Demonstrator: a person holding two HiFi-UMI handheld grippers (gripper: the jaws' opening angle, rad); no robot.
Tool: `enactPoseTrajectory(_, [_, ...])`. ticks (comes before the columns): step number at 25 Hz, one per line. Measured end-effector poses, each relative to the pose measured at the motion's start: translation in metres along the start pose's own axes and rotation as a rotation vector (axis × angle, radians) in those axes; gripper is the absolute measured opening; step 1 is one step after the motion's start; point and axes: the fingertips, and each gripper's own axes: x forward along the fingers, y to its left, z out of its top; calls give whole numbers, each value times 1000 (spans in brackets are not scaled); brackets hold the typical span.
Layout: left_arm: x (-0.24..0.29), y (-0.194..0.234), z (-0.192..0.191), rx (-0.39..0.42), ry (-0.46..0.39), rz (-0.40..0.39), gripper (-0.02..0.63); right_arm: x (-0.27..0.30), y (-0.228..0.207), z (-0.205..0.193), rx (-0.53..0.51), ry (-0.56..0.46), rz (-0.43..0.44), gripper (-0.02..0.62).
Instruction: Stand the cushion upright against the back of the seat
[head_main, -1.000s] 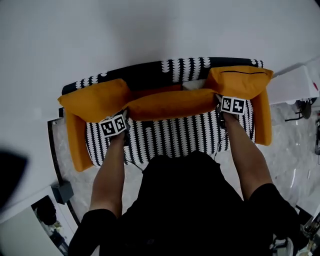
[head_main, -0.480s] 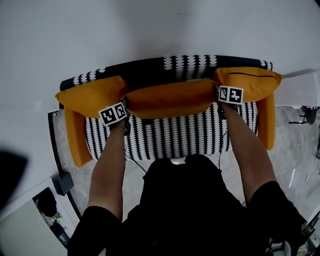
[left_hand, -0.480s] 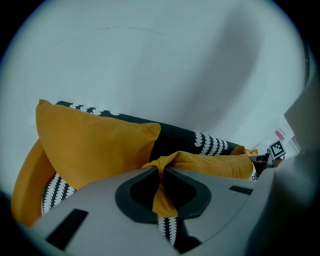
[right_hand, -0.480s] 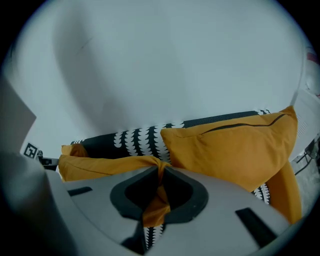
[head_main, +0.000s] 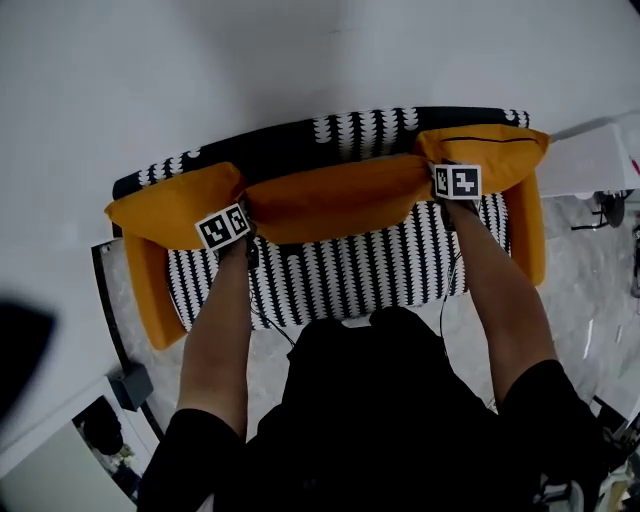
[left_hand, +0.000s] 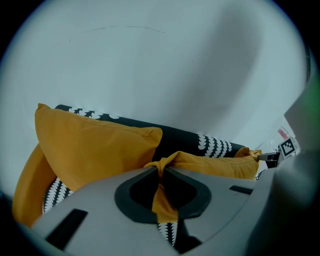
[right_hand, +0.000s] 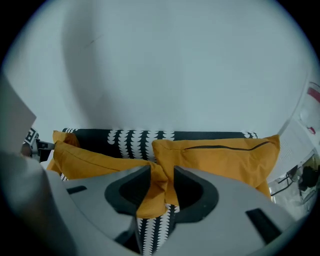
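Note:
A long orange cushion (head_main: 330, 200) lies along the black-and-white patterned backrest (head_main: 350, 135) of a small sofa, between two other orange cushions. My left gripper (head_main: 243, 207) is shut on its left corner, and the pinched fabric shows between the jaws of the left gripper (left_hand: 161, 172). My right gripper (head_main: 434, 172) is at the cushion's right corner. Its jaws are opening; in the right gripper view, the right gripper (right_hand: 162, 174) has orange fabric loose in the gap between the jaws. The cushion (right_hand: 95, 160) leans on the backrest.
The left cushion (head_main: 170, 205) and the right cushion (head_main: 485, 155) stand at the sofa's ends, above orange armrests (head_main: 150, 300). The patterned seat (head_main: 350, 270) is in front. A white wall is behind, white furniture (head_main: 590, 165) to the right, and a grey box (head_main: 130, 385) on the floor.
Both grippers and the middle cushion have moved back toward the backrest. The cushion now sits closer against it.

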Motion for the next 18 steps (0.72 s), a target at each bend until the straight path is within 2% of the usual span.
enactPoseTrajectory(3, [-9,0,4,34,-30,4,37,-23,-3,1,18,-49,-26,143])
enactPoseTrajectory(5, [-19,1,5,47,-58,0,45,-39,5,-5,89,-92,-16,180])
enactPoseTrajectory(8, [-37,4,3,73,-92,-11,84,-62,39,-31,208,-132,69,196])
enactPoseTrajectory(11, [-59,7,0,121,-128,-23,100,-90,78,-53,249,-179,160,195])
enactPoseTrajectory(14, [-78,10,-10,158,-145,-63,100,-123,108,-57,297,-270,228,193])
enactPoseTrajectory(15, [-85,6,-13,177,-151,-84,100,-136,115,-56,313,-303,245,188])
enactPoseTrajectory(18, [-111,-20,-16,269,-169,-178,97,-173,141,-51,322,-377,302,87])
